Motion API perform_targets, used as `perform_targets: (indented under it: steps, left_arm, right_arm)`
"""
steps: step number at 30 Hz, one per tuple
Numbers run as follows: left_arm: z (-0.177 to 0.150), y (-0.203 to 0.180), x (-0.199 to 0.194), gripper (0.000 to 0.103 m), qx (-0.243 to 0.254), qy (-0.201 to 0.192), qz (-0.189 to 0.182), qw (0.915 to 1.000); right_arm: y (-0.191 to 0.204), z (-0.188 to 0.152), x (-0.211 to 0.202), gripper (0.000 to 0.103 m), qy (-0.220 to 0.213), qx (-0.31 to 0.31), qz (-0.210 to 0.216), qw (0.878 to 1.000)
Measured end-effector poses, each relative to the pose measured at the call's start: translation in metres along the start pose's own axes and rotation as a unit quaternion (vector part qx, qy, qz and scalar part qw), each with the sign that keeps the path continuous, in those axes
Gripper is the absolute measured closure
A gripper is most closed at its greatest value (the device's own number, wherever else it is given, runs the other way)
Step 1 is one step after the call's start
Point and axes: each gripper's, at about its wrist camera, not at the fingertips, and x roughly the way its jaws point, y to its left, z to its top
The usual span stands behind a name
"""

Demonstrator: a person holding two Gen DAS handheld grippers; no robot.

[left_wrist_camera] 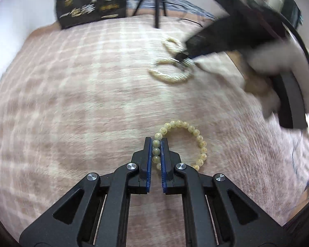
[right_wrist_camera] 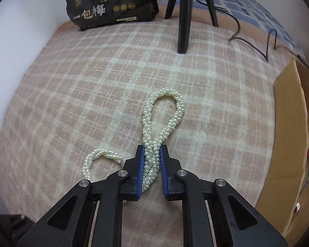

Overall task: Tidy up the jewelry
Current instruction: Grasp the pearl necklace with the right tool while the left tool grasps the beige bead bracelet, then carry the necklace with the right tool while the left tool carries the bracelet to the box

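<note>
- Hand-held gripper on the right (right_wrist_camera: 152,147) is clamped on a twisted pearl necklace (right_wrist_camera: 163,111) low in the centre of the right wrist view; the strand's long axis runs straight up the frame from the pads, ending in a loop on the checked pink blanket (right_wrist_camera: 92,82), with a second loop (right_wrist_camera: 96,158) trailing to the lower left.
- A cardboard box (right_wrist_camera: 290,135) fills the right edge of that view, so it lies to the right of the held pearls and is my guess for where they belong; its inside is cut off.
- Left hand-held gripper (left_wrist_camera: 156,142) is pinched on a yellowish bead bracelet (left_wrist_camera: 187,127), whose ring curves out to the right of the fingers, low in the left wrist view.
- In the upper right of the left wrist view, motion blur smears the right tool and pearls (left_wrist_camera: 171,70); no box is clear there.
- Behind stand a dark printed bag (right_wrist_camera: 111,2) and tripod legs (right_wrist_camera: 184,16).
</note>
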Motion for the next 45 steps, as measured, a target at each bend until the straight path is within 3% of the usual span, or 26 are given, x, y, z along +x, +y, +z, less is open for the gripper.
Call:
perform_targets:
  steps: [6, 11, 13, 23, 32, 45]
  left_arm:
    - [0.003, 0.017, -0.016, 0.098, -0.049, -0.012, -0.022, 0.9985]
    - [0.013, 0.026, -0.028, 0.098, -0.059, -0.032, -0.030, 0.9973]
    - [0.013, 0.028, -0.033, 0.098, -0.063, -0.039, -0.033, 0.9967]
    - [0.030, 0.032, -0.058, 0.098, -0.062, -0.082, -0.039, 0.9939]
    - [0.044, 0.018, -0.082, 0.098, -0.044, -0.115, -0.043, 0.9915]
    - [0.059, -0.011, -0.098, 0.098, -0.021, -0.141, -0.057, 0.9881]
  right_arm:
    - [-0.015, -0.031, -0.020, 0.090, -0.032, 0.067, 0.057, 0.996]
    - [-0.015, -0.042, -0.042, 0.090, -0.055, 0.071, 0.070, 0.993]
    - [-0.026, -0.030, -0.053, 0.091, -0.062, 0.068, 0.074, 0.993]
    - [-0.008, -0.018, -0.084, 0.091, -0.100, 0.049, 0.093, 0.989]
    - [0.008, -0.016, -0.112, 0.093, -0.136, 0.012, 0.073, 0.988]
    - [-0.008, -0.025, -0.153, 0.093, -0.170, 0.008, 0.054, 0.984]
